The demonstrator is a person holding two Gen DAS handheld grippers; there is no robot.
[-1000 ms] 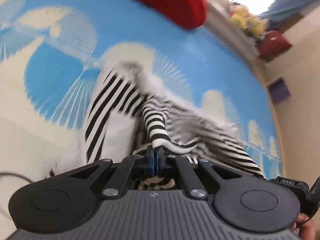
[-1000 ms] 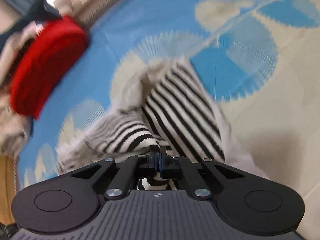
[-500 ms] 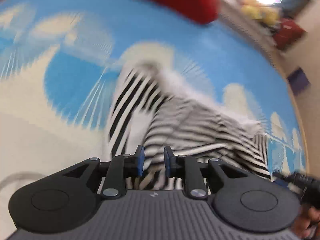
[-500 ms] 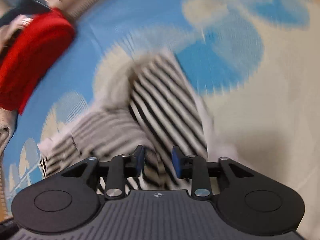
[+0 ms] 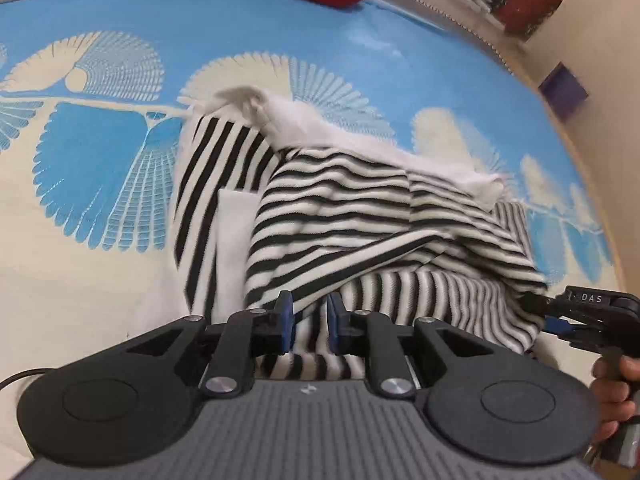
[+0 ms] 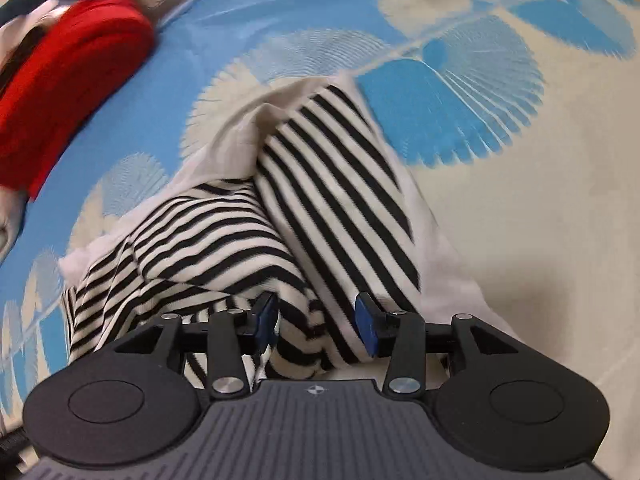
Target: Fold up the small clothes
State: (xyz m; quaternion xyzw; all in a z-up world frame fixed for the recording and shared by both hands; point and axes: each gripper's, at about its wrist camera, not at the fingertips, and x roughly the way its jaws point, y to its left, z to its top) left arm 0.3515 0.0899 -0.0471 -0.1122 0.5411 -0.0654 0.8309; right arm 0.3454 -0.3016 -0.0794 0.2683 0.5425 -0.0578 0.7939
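Both the left gripper (image 5: 310, 322) and right gripper (image 6: 317, 326) are hovering with fingers parted, gripping nothing, letting the black-and-white striped knit garment (image 5: 360, 216) lie folded on the blue-and-cream patterned bed cover (image 5: 100, 160).

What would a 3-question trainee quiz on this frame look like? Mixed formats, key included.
1. True or false: the left gripper is clamped shut on the striped garment.
2. Multiple choice: the striped garment lies on A) a wooden floor, B) a blue and cream patterned sheet, C) a metal tray.
3. Fill in: the bulky item at the far edge of the sheet, beyond the garment, is coloured ____.

Key
1. False; both it and the right gripper have jaws apart, with the cloth lying loose.
2. B
3. red
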